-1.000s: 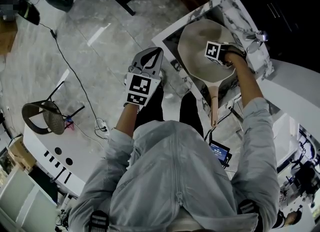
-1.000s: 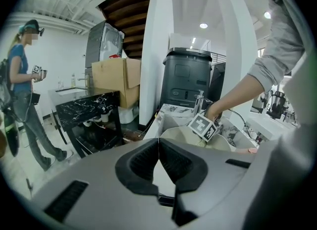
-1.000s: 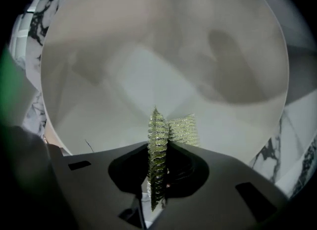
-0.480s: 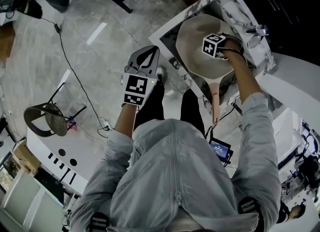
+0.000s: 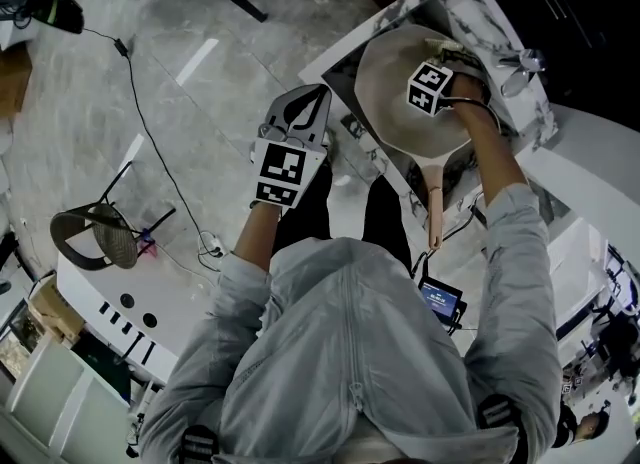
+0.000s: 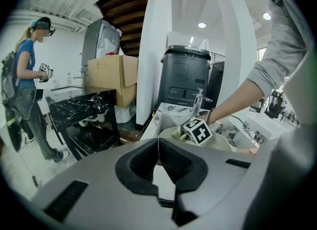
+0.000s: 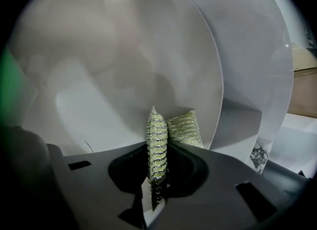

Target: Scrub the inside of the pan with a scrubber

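The beige pan (image 5: 395, 102) rests in a marble-rimmed sink (image 5: 470, 7), its handle (image 5: 433, 214) pointing toward the person. My right gripper (image 5: 441, 60) reaches into the pan near its far rim. It is shut on a yellow-green glittery scrubber (image 7: 158, 142), which stands folded between the jaws against the pan's pale inner wall (image 7: 119, 70). My left gripper (image 5: 300, 112) hovers left of the sink over the floor, shut with nothing in it. In the left gripper view its jaws (image 6: 158, 144) meet in a line, and the right gripper's marker cube (image 6: 198, 131) shows over the pan (image 6: 171, 134).
A faucet (image 5: 520, 67) stands at the sink's right edge. A dark bin (image 6: 185, 78) and a cardboard box (image 6: 111, 78) stand behind the sink. A black marble table (image 6: 81, 105) and another person (image 6: 27, 83) are at the left. A chair (image 5: 100, 237) stands on the floor.
My right gripper has slid the scrubber from the pan's near side up toward its far rim. The left gripper has barely shifted.
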Motion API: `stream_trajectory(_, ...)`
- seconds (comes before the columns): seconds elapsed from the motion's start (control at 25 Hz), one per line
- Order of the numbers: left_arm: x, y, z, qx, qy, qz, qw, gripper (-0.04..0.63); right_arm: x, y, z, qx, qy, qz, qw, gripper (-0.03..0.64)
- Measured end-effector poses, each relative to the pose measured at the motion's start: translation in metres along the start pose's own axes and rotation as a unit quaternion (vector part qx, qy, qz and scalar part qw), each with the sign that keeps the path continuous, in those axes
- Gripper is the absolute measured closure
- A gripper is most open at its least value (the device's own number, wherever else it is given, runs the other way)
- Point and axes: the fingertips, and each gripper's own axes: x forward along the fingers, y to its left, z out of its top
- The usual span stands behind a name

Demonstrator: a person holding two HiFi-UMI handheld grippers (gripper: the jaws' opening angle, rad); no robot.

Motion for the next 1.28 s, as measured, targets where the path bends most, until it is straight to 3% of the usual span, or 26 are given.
stream_trajectory(0.28,0.015,0.003,0.013,0.005,-0.006,-0.004,1.0,0.572,-0.007,-0.017,0.035,0.055,-0.082,-0.011,0.995,0.529)
stream_trajectory(0.64,0.019,0.008,0.019,0.009,-0.012,-0.007,0.9999,0.572,-0.017,-0.019,0.07,0.133,-0.172,0.027,0.976,0.529)
stream_trajectory(1.04,0.018,0.008,0.006,0.014,-0.003,-0.019,0.9997,0.572,-0.033,-0.015,0.106,0.251,-0.256,0.071,0.931,0.529)
stream_trajectory(1.2,0.017,0.008,0.008,0.02,-0.002,-0.027,0.9994,0.572,-0.047,-0.007,0.122,0.286,-0.298,0.126,0.902,0.529)
stream_trajectory(1.28,0.017,0.009,0.011,0.025,-0.006,-0.032,0.9992,0.572,-0.056,0.002,0.131,0.302,-0.317,0.177,0.882,0.529)
